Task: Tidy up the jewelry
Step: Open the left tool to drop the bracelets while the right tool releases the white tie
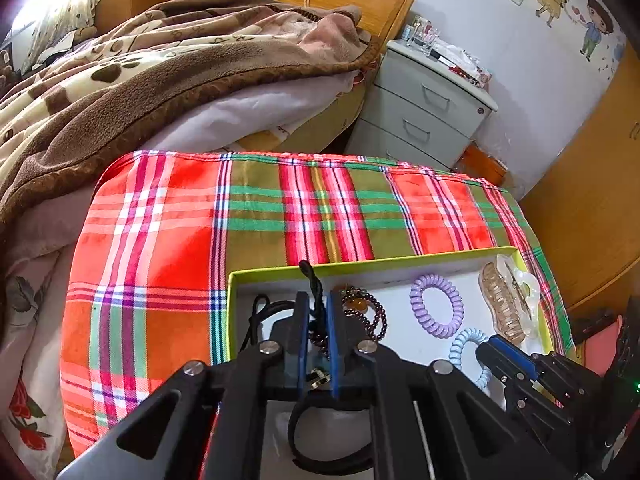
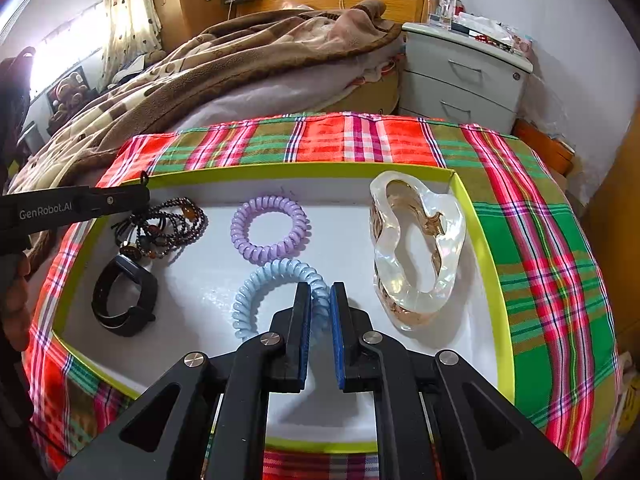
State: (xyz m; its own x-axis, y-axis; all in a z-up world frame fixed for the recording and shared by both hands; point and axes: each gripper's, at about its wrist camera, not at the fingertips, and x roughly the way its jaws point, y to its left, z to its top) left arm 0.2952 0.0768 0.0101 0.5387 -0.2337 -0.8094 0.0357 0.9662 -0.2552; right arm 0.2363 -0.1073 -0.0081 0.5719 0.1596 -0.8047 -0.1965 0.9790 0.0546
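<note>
A white box with a yellow-green rim (image 2: 280, 168) lies on a plaid cloth. My left gripper (image 1: 318, 296) sits over the box's left end. It is shut on the black cord of a dark bead necklace (image 1: 368, 312), and the cord's end sticks up above the pads. The rest of the necklace (image 2: 176, 224) lies coiled in the box. My right gripper (image 2: 320, 288) is shut on a pale blue coil hair tie (image 2: 256, 284) resting on the box floor. A purple coil hair tie (image 2: 240, 236), a clear hair claw (image 2: 448, 240) and a black wristband (image 2: 132, 280) also lie inside.
The plaid cloth (image 2: 540, 240) covers a raised surface around the box. Beyond it is a bed with a brown blanket (image 2: 240, 52). A grey drawer unit (image 2: 460, 76) stands at the back right. A person's hand (image 2: 16, 300) shows at the left edge.
</note>
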